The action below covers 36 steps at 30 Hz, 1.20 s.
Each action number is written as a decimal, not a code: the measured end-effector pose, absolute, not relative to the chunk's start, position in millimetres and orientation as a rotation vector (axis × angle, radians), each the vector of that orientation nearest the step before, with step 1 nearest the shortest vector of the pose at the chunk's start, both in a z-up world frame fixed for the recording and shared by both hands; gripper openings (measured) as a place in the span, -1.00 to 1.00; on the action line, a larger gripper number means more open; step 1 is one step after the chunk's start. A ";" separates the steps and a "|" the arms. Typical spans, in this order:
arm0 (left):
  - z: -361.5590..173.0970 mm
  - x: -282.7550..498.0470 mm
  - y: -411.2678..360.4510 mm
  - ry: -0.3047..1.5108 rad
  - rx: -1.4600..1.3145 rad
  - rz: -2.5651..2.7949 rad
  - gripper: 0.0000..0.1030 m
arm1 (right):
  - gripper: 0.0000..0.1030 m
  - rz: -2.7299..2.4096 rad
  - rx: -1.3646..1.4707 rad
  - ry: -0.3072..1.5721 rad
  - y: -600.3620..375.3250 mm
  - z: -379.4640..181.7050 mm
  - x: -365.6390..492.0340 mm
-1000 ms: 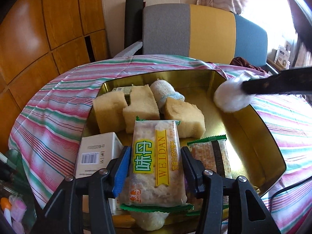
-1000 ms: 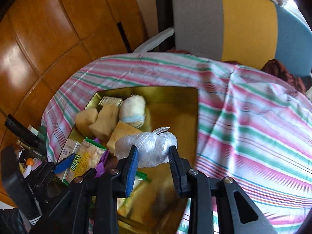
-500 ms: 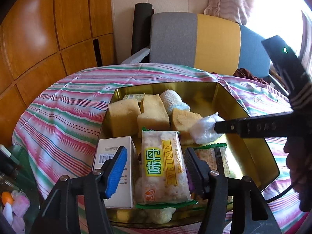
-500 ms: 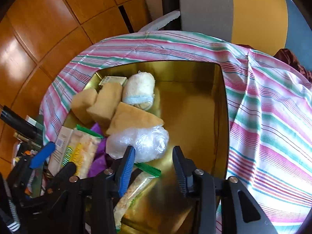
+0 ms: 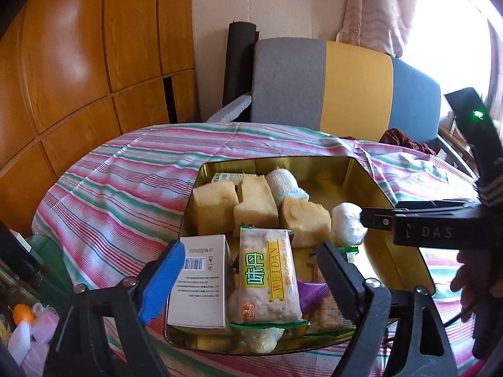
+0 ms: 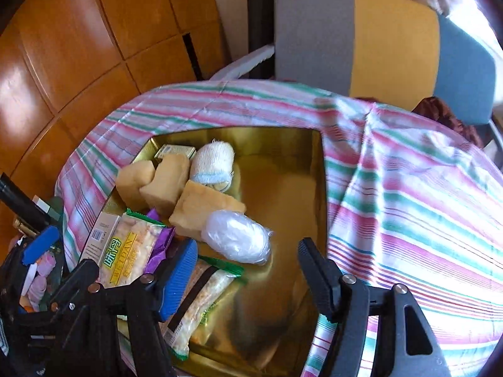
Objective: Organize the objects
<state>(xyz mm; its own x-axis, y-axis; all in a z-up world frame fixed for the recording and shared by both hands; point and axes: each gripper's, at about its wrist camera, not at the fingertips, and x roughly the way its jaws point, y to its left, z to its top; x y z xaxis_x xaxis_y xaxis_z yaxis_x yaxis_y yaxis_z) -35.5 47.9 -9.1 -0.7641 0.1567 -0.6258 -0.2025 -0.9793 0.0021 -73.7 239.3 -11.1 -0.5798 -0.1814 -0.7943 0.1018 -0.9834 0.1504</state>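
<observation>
Two hand-held grippers, left (image 5: 248,270) and right (image 6: 248,270), just spread, empty; purple packet (image 5: 309,292) half buried.

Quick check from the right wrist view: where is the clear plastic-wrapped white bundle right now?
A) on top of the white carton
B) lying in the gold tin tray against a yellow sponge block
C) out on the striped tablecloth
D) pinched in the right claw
B: the clear plastic-wrapped white bundle lies on the gold tin tray beside a yellow sponge block, ahead of the open right claw.
</observation>
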 end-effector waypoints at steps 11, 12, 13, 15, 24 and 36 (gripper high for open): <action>7.3 -17.3 47.8 0.087 -0.958 2.825 0.99 | 0.33 -2.947 1.230 -0.084 242.9 11.7 -9.0; 8.0 -16.1 47.9 0.085 -0.962 2.822 0.99 | 0.33 -2.965 1.227 -0.079 242.5 12.0 -4.9; 8.8 -14.5 48.0 0.079 -0.964 2.819 0.99 | 0.33 -2.974 1.227 -0.074 241.7 12.1 -0.5; 9.7 -11.3 49.3 0.081 -0.969 2.827 0.99 | 0.33 -2.989 1.229 -0.061 240.0 11.3 7.2; 5.9 0.2 44.6 0.111 -1.005 2.868 0.99 | 0.33 -3.019 1.252 -0.023 228.7 -1.8 33.6; 5.8 2.4 38.1 0.069 -1.020 2.861 0.99 | 0.33 -2.994 1.247 -0.040 222.5 -5.1 30.0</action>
<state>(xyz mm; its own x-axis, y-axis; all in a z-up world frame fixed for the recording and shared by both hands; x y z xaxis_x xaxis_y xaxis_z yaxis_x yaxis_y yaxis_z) 2.4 38.1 5.8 -0.7697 0.0825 -0.6330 -0.1128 -0.9936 0.0077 30.0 222.5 -5.1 -0.6999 0.0845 -0.7092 -0.1033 -0.9945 -0.0166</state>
